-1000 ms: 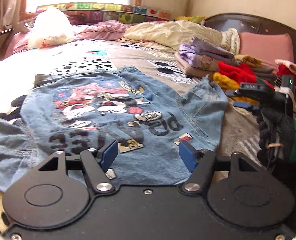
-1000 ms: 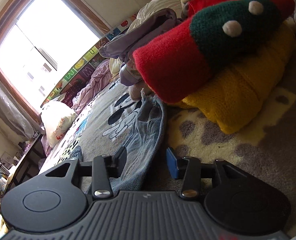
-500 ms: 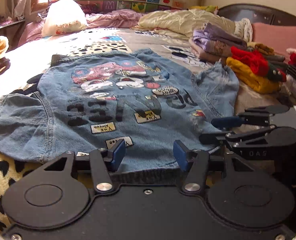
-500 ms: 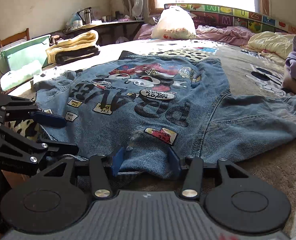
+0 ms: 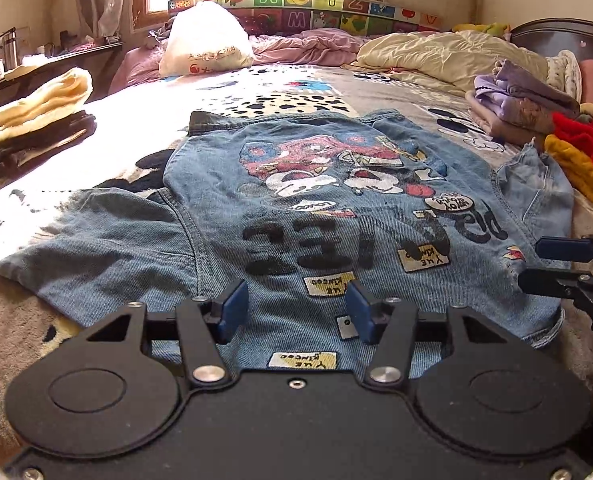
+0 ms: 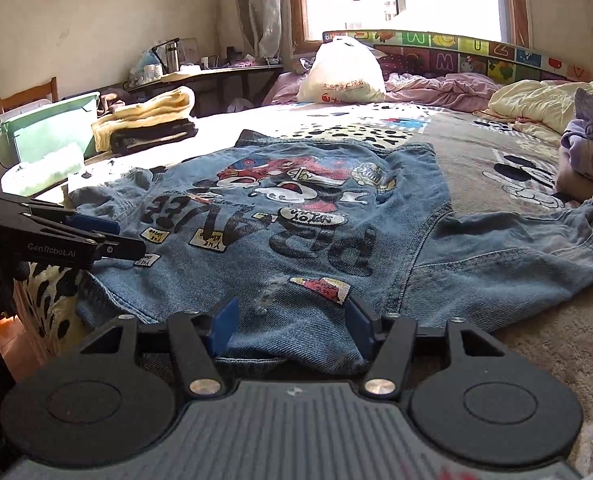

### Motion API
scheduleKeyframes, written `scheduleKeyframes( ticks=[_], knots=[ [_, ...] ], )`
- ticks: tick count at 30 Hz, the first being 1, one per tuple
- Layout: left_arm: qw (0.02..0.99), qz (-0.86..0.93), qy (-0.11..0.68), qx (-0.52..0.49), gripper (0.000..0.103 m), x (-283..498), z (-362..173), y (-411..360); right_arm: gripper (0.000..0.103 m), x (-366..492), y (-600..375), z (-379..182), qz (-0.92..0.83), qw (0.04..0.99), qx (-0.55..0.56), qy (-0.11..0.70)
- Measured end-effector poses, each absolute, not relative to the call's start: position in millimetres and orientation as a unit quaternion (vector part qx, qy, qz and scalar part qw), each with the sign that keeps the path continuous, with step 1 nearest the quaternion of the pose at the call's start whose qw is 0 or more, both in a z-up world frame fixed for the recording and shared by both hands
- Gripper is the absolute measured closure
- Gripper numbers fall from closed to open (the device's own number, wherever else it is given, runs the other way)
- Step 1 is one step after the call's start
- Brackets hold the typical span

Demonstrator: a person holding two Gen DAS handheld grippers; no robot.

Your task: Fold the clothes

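Observation:
A blue denim jacket point(image 5: 336, 216) with a cartoon print and black letters lies spread back-up on the bed; it also shows in the right wrist view point(image 6: 316, 232). My left gripper point(image 5: 298, 312) hovers open over the jacket's near hem, left of the middle, with denim under its blue pads. In the right wrist view the left gripper point(image 6: 124, 236) shows side-on. My right gripper point(image 6: 290, 322) is at the hem's right part. Its jaws are opening, with a hump of denim between the pads. It appears at the right edge of the left wrist view point(image 5: 544, 264).
Folded purple, red and yellow clothes point(image 5: 576, 148) are stacked at the right. A cream and black folded pile point(image 5: 32, 128) lies at the left. A white plastic bag point(image 5: 204, 40) and crumpled quilts lie at the back. A green bin point(image 6: 48, 132) stands beside the bed.
The right gripper swung from the stack of sweaters to the jacket's hem, rolled level, then widened its jaws. The left gripper dipped toward the hem and its jaws narrowed.

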State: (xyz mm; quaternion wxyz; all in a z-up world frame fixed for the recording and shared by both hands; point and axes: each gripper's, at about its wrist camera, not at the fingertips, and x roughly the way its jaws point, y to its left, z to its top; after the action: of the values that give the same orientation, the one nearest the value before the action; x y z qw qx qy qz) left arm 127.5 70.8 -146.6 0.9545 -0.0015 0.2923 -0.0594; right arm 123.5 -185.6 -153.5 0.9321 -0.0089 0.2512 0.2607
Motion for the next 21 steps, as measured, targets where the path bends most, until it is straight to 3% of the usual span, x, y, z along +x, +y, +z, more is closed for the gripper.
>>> scheduleKeyframes(
  ticks=[3, 6, 11, 15, 19, 21],
  knots=[
    [0.955, -0.065, 0.289, -0.001, 0.05, 148, -140, 63, 0.044, 128, -186, -153, 0.263, 0.936, -0.006, 0.235],
    [0.936, -0.055, 0.346, 0.025, 0.04, 180, -150, 56, 0.037, 144, -178, -165, 0.252, 0.925, -0.026, 0.283],
    [0.939, -0.058, 0.334, -0.063, 0.04, 194, -128, 75, 0.038, 140, -192, -160, 0.259, 0.926, 0.005, 0.276],
    [0.936, -0.051, 0.34, -0.073, 0.04, 205, -115, 82, 0.038, 135, -209, -154, 0.252, 0.937, 0.049, 0.239],
    [0.92, -0.069, 0.387, 0.005, 0.036, 186, -117, 79, 0.034, 152, -202, -168, 0.243, 0.93, 0.033, 0.273],
    [0.926, -0.045, 0.373, 0.037, 0.037, 166, -124, 79, 0.034, 152, -198, -167, 0.239, 0.933, 0.02, 0.269]
  ],
)
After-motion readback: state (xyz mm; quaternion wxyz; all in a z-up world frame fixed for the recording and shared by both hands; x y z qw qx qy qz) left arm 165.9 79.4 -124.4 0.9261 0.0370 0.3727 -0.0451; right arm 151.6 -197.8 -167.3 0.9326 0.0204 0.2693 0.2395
